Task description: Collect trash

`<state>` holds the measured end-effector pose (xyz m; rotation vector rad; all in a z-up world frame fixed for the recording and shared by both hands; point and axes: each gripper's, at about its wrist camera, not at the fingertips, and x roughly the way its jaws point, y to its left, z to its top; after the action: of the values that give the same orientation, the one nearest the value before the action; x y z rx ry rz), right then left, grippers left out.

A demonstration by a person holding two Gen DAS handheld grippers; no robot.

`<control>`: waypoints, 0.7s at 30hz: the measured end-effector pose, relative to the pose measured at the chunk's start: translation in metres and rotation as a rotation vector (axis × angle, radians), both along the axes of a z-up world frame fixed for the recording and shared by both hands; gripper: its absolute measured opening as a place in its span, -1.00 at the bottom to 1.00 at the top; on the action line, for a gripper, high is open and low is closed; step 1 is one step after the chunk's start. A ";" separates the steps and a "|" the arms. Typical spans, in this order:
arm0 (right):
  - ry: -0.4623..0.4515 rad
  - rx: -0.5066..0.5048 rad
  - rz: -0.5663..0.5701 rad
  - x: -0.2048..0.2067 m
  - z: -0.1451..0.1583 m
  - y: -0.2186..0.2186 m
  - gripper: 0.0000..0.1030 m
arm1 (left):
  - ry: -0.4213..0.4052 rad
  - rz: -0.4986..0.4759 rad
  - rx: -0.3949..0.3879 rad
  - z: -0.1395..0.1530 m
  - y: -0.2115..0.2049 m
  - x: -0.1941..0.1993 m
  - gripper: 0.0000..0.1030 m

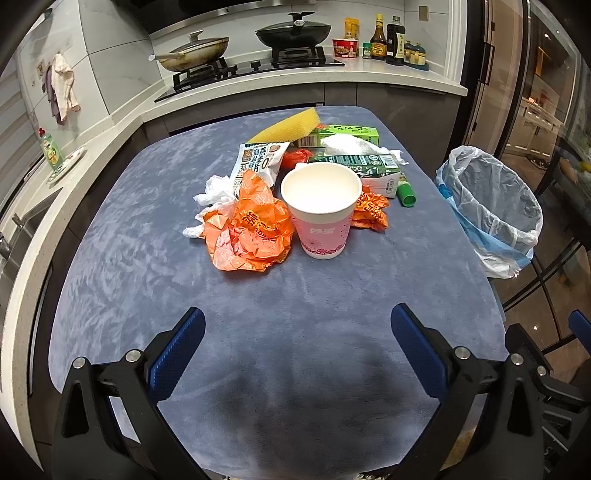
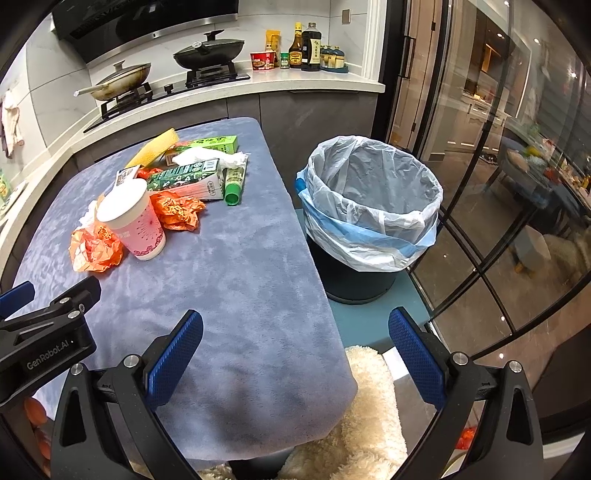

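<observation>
A pile of trash lies mid-table: a pink paper cup (image 1: 320, 210) (image 2: 133, 223) stands upright at the front, a crumpled orange wrapper (image 1: 246, 230) (image 2: 95, 245) left of it, a smaller orange wrapper (image 1: 370, 208) (image 2: 177, 211) right of it. Behind are a green carton (image 1: 364, 170) (image 2: 186, 177), a green tube (image 1: 406, 194) (image 2: 234, 182), a white snack bag (image 1: 258, 160), tissues (image 1: 216, 192) and a yellow sponge (image 1: 288, 127) (image 2: 157, 149). My left gripper (image 1: 297, 332) is open and empty, short of the cup. My right gripper (image 2: 295, 334) is open and empty over the table's right edge.
A lined trash bin (image 2: 369, 206) (image 1: 491, 206) stands right of the blue-covered table (image 1: 147, 258). A counter with stove, two pans (image 1: 295, 31) and bottles (image 1: 388, 38) runs behind and along the left. A fluffy cream seat (image 2: 369, 417) is below my right gripper. Glass doors are on the right.
</observation>
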<state>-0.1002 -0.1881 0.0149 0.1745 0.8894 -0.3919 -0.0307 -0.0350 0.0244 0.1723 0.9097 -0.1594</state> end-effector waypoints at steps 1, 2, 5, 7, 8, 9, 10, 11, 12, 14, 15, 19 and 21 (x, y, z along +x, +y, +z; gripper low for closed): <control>0.000 0.001 -0.002 0.000 0.000 -0.001 0.87 | 0.000 -0.003 0.000 0.000 -0.001 0.000 0.87; -0.001 0.002 -0.006 0.000 0.000 -0.002 0.87 | 0.000 -0.004 0.001 0.001 -0.002 0.000 0.87; -0.002 0.003 -0.012 -0.001 0.000 -0.003 0.87 | -0.001 -0.012 0.002 0.001 -0.004 0.000 0.87; -0.003 0.002 -0.011 -0.001 0.000 -0.004 0.87 | -0.001 -0.016 0.004 0.001 -0.005 -0.001 0.87; -0.004 0.003 -0.010 -0.001 0.000 -0.004 0.87 | -0.001 -0.018 0.005 0.001 -0.006 -0.001 0.87; -0.004 0.002 -0.011 -0.001 0.000 -0.004 0.87 | -0.001 -0.020 0.005 0.001 -0.007 -0.001 0.87; -0.003 0.002 -0.011 -0.001 0.000 -0.004 0.87 | -0.001 -0.021 0.005 0.001 -0.007 -0.001 0.87; -0.005 0.004 -0.012 -0.001 0.000 -0.005 0.87 | -0.002 -0.023 0.005 0.001 -0.008 -0.001 0.87; -0.006 0.004 -0.012 -0.001 0.000 -0.005 0.87 | -0.003 -0.024 0.006 0.001 -0.008 -0.001 0.87; -0.006 0.007 -0.015 -0.001 0.000 -0.007 0.87 | 0.000 -0.025 0.007 0.000 -0.009 -0.001 0.87; -0.006 0.008 -0.016 -0.002 0.000 -0.008 0.87 | 0.000 -0.025 0.007 0.000 -0.009 -0.001 0.87; -0.005 0.011 -0.020 -0.002 0.000 -0.009 0.87 | -0.001 -0.024 0.007 0.000 -0.009 -0.001 0.87; -0.006 0.010 -0.019 -0.002 0.000 -0.009 0.87 | -0.001 -0.024 0.006 0.000 -0.009 -0.001 0.87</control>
<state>-0.1024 -0.1968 0.0148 0.1938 0.8840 -0.4046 -0.0317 -0.0439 0.0247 0.1890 0.9073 -0.1790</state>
